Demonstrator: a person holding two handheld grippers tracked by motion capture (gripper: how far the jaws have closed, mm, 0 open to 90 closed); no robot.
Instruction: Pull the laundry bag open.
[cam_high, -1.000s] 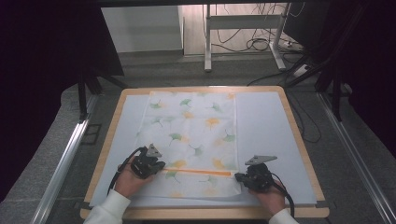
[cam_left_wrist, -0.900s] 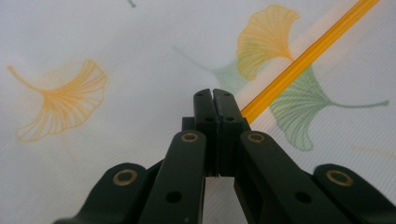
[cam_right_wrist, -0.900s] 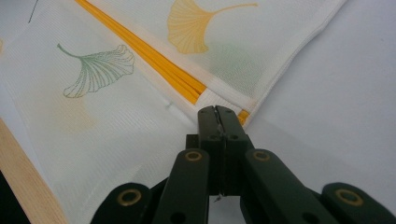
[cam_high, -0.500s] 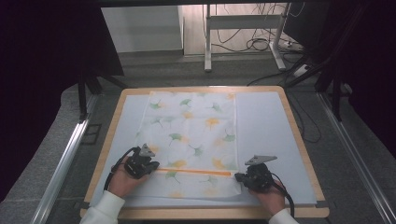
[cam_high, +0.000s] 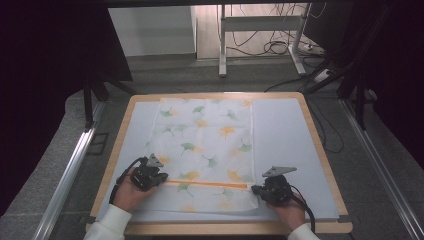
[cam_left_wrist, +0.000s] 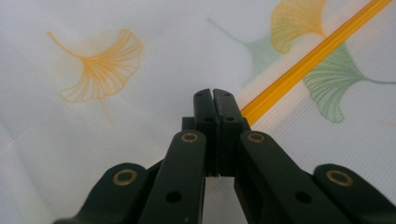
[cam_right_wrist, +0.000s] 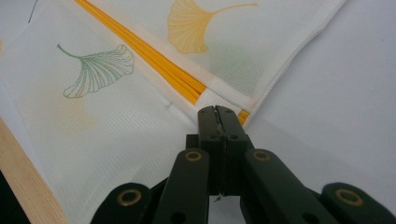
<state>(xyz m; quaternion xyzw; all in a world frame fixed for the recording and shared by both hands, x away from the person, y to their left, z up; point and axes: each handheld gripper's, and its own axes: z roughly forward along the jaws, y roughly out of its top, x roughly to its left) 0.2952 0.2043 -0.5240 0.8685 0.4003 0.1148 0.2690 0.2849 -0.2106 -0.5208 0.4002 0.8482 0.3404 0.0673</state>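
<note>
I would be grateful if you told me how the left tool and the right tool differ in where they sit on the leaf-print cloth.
The left tool sits at the left end of the orange stripe, over the cloth; the right tool sits at the stripe's right end, at the cloth's edge. Printed fabric surrounds the left tool; bare table lies beside the right tool. Both have their jaws shut.

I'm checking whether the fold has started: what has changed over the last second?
Little. The left tongs and hand eased slightly toward the cloth's orange stripe. The right tongs kept their place at the stripe's other end. Both remain closed, and whether they pinch fabric cannot be told. The cloth lies flat as before on the table.
</note>
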